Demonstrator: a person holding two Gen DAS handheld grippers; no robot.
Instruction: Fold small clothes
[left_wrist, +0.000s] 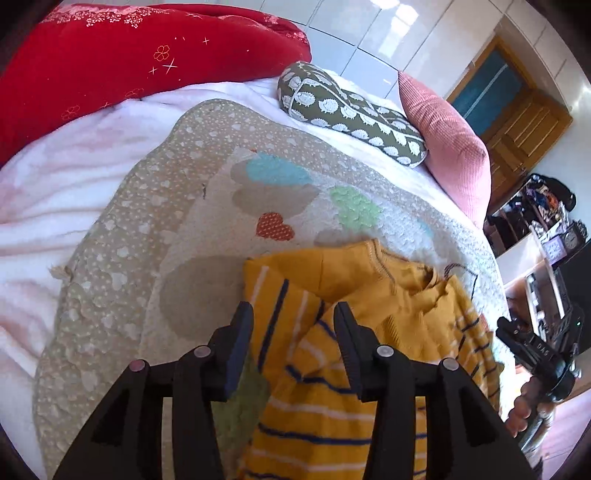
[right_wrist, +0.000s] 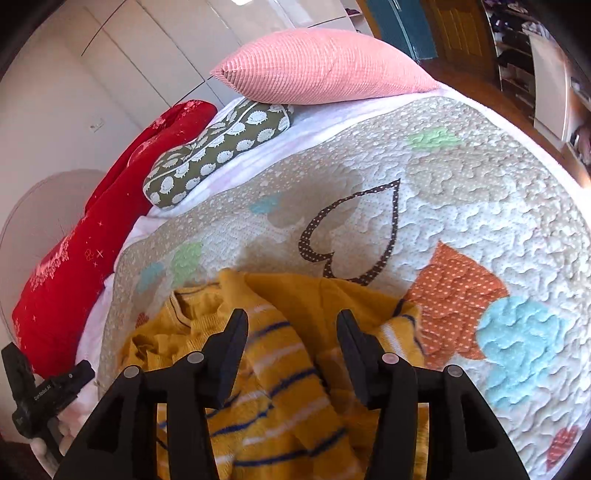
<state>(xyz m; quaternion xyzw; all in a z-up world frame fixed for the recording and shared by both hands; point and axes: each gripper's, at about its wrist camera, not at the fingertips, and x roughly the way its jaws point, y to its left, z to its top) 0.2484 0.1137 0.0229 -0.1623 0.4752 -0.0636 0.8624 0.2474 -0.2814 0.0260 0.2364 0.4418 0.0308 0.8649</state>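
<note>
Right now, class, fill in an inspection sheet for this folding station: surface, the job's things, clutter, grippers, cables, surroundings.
Surface: quilted bedspread with heart patches, spread over a pale blanket.
Job's things: one yellow striped sweater, crumpled and not yet folded, lying on the quilt.
Clutter: pink cushion, green hedgehog-print pillow and red duvet at the far side of the bed.
Grippers: left gripper open over the sweater, pads not pressing the cloth; right gripper likewise open above it.
Cables: nothing seen.
Surroundings: white wardrobe doors, wooden door, crowded shelves.
</note>
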